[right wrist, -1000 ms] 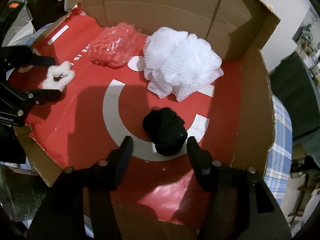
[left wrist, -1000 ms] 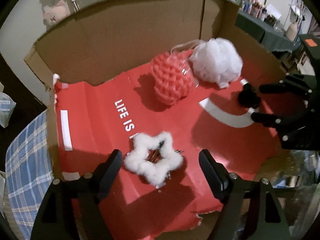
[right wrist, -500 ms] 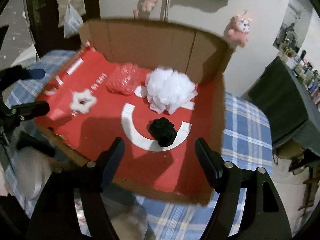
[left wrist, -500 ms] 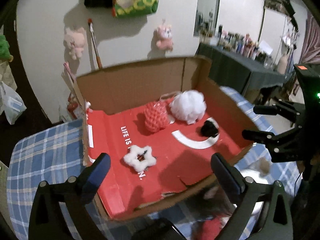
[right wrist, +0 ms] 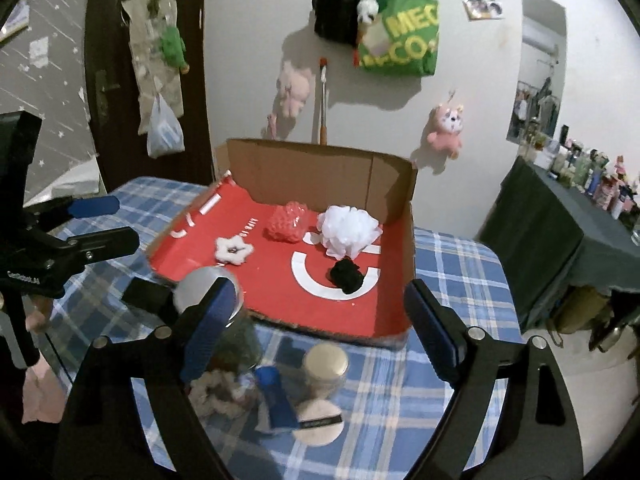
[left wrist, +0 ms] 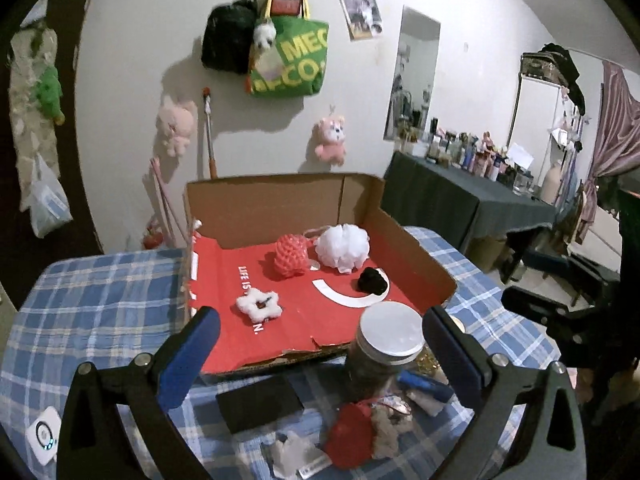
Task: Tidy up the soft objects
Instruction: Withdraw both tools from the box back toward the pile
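Observation:
An open cardboard box [left wrist: 280, 200] with a red floor sits on the blue plaid table. Inside lie a white fluffy star scrunchie [left wrist: 258, 304], a red mesh puff [left wrist: 291, 256], a white mesh puff [left wrist: 342, 246] and a black scrunchie [left wrist: 373, 281]. My left gripper [left wrist: 320, 314] hangs wide open in front of the box, nothing between its fingers. My right gripper [right wrist: 320, 286] is also back from the box, its jaws opening and empty; the black scrunchie [right wrist: 346, 274] lies apart from it. A red soft thing [left wrist: 350, 436] and a beige scrunchie [left wrist: 390, 428] lie on the cloth below.
In front of the box stand a jar with a grey lid [left wrist: 390, 340] and a small gold-lidded jar [right wrist: 325, 362]. A black flat object [left wrist: 260, 404], a blue tube [right wrist: 276, 400] and a powder puff [right wrist: 318, 426] lie nearby. A dark table with bottles stands at the right.
Both grippers pulled up and back out of the box and opened wider. The star scrunchie and the black scrunchie stay on the red floor where they were.

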